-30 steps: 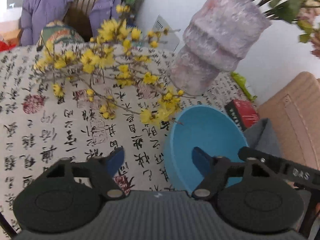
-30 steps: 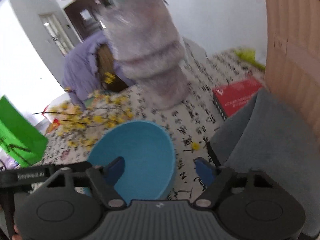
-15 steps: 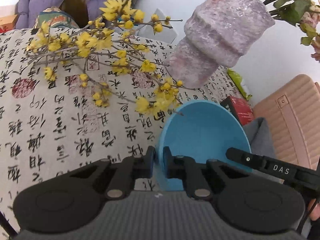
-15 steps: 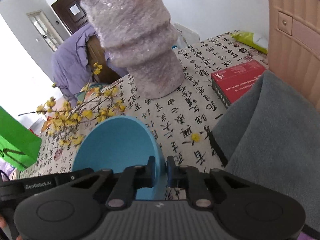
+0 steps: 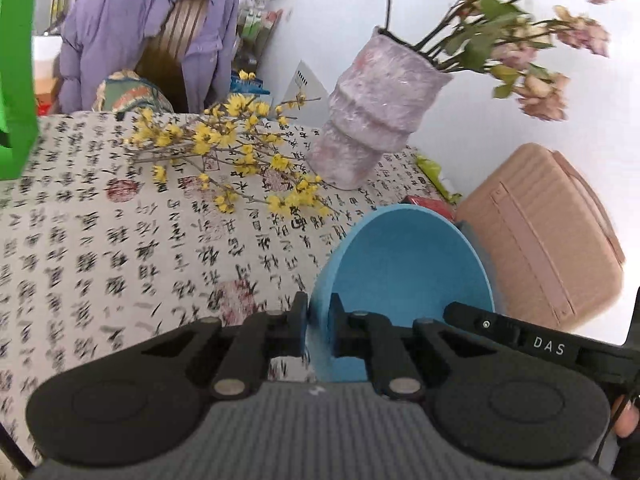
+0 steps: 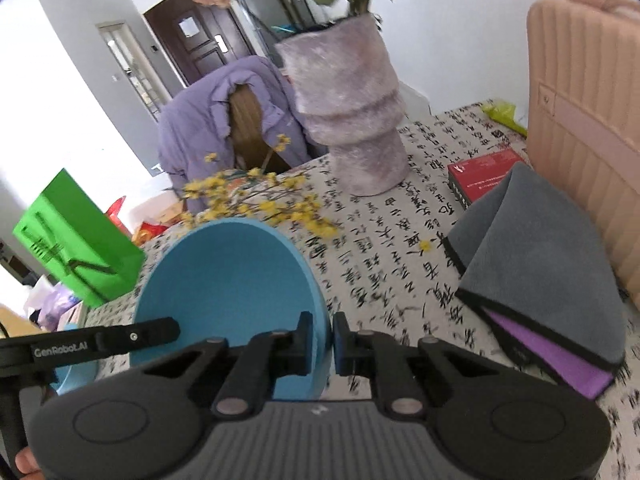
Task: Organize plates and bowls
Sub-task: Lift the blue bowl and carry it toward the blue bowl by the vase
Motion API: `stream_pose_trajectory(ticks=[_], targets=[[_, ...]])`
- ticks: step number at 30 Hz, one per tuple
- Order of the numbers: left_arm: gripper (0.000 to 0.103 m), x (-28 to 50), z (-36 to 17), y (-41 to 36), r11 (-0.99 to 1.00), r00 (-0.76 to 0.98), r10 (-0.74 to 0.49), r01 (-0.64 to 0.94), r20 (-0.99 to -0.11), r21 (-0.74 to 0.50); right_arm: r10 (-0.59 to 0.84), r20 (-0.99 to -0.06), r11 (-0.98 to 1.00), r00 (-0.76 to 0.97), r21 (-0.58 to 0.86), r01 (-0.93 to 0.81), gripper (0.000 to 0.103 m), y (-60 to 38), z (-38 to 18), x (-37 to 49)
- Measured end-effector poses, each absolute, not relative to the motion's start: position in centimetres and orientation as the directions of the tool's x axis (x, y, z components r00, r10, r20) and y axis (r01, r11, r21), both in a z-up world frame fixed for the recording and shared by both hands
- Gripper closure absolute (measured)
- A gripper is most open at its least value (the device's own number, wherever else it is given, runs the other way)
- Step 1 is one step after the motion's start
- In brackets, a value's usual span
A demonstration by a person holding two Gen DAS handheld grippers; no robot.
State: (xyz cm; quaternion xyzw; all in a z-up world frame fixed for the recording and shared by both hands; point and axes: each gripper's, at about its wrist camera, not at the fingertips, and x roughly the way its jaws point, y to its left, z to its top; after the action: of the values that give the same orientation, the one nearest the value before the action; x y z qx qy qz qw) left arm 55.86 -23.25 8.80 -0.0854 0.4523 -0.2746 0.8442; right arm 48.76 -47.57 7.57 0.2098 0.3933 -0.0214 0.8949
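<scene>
Calligraphy-printed cloth covers the tabletop (image 5: 100, 248), crowded with a fuzzy, ridged lilac vase (image 5: 372, 108), sprawling yellow blossom twigs (image 5: 236, 152) and a folded grey towel (image 6: 540, 264). Left gripper (image 5: 319, 330) and right gripper (image 6: 321, 342) both have their jaws clamped tight on opposite rims of the smooth blue bowl (image 5: 404, 264), tilted above the cloth.

Mauve vase (image 5: 374, 112) upper centre, yellow blossom sprigs (image 5: 236, 148) lying left of it, grey cloth (image 6: 540, 256) at right, green bag (image 6: 76, 240) at left.
</scene>
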Motion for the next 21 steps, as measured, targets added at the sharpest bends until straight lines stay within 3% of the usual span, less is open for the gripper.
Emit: stream_pose_trajectory(ticks=[21], targets=[[0.093,41.7,10.6,-16.5,0.838,0.474,-0.541,0.368,-0.695,-0.402,0.181,-0.694,0.927,0.697,0.357,0.114,0.093,-42.0,9.8,35.6]])
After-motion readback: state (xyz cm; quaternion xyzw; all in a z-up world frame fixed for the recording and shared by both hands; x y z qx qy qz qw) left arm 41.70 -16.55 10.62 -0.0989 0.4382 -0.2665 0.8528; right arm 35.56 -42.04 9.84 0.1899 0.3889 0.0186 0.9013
